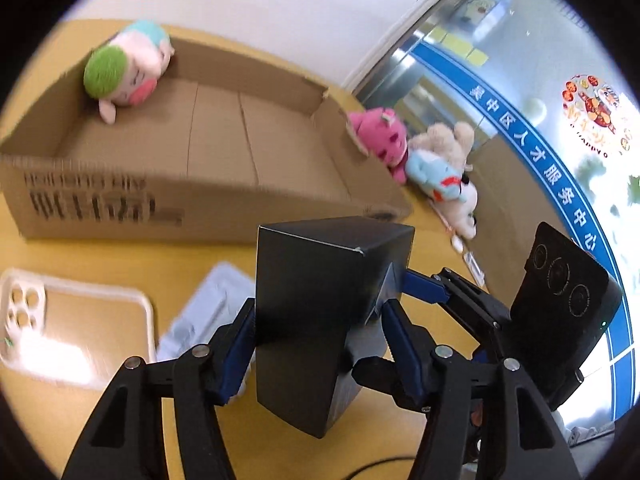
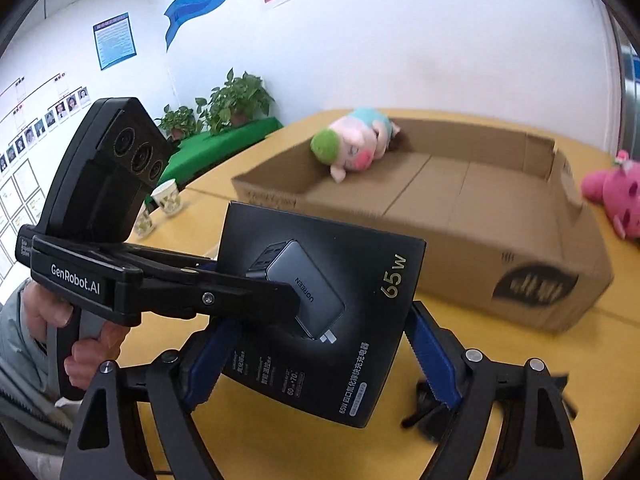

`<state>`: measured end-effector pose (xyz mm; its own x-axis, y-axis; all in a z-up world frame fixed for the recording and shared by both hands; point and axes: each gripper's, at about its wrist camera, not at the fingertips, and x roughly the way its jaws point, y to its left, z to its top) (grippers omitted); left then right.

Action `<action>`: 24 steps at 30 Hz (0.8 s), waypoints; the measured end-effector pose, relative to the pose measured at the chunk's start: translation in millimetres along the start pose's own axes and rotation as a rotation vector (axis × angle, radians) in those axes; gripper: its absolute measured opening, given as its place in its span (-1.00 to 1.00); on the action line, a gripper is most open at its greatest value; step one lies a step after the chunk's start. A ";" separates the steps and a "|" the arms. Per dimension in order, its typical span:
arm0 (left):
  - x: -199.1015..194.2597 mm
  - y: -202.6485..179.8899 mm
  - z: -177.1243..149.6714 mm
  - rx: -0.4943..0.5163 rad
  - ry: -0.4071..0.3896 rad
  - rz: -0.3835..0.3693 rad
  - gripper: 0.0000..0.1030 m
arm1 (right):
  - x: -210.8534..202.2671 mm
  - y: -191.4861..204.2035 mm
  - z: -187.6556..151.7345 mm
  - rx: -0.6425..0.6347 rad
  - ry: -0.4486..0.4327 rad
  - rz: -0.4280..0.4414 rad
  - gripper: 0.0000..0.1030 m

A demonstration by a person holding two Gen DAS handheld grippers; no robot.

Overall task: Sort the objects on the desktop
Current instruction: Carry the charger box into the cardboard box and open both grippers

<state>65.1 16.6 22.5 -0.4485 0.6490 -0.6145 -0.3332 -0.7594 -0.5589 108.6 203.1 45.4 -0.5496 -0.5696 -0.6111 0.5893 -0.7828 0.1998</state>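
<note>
Student: Charger box (image 2: pixel 320 312) — where does it sit?

Tutor: Raised above the yellow table (image 1: pixel 120 252), in front of the cardboard box (image 1: pixel 224 160). Left tongs (image 1: pixel 320 332) clamp its narrow sides, jaws half open. Right tongs (image 2: pixel 316 364) straddle its wide face, jaws wide; whether both pads press is unclear.

Student: Inside the cardboard box?

Tutor: One plush pig (image 2: pixel 352 144), far corner.

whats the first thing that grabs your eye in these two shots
A black charger box fills the middle, lifted off the yellow table with both grippers' blue pads around it. Behind it sits a wide cardboard box with a green-haired plush in its far corner, and a pink plush just outside.
</note>
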 end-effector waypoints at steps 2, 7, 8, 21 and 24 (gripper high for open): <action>-4.4 0.5 12.2 0.007 -0.026 -0.008 0.19 | -0.1 -0.5 13.3 -0.013 -0.018 -0.017 0.61; -20.0 0.8 50.8 0.047 -0.098 -0.014 0.19 | 3.8 -3.8 56.0 -0.043 -0.075 -0.049 0.61; -23.0 0.4 60.2 0.054 -0.113 -0.013 0.19 | 4.7 -5.3 66.6 -0.047 -0.089 -0.052 0.61; -28.0 6.8 211.1 0.162 -0.192 0.000 0.19 | 29.5 -48.2 200.5 -0.058 -0.189 -0.090 0.60; -14.0 21.3 243.7 0.145 -0.178 0.003 0.19 | 50.0 -72.0 230.2 -0.035 -0.178 -0.084 0.60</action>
<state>-137.8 -19.8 154.9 -0.5845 0.6380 -0.5013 -0.4417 -0.7685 -0.4629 -97.6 173.4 176.8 -0.6915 -0.5407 -0.4790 0.5556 -0.8219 0.1257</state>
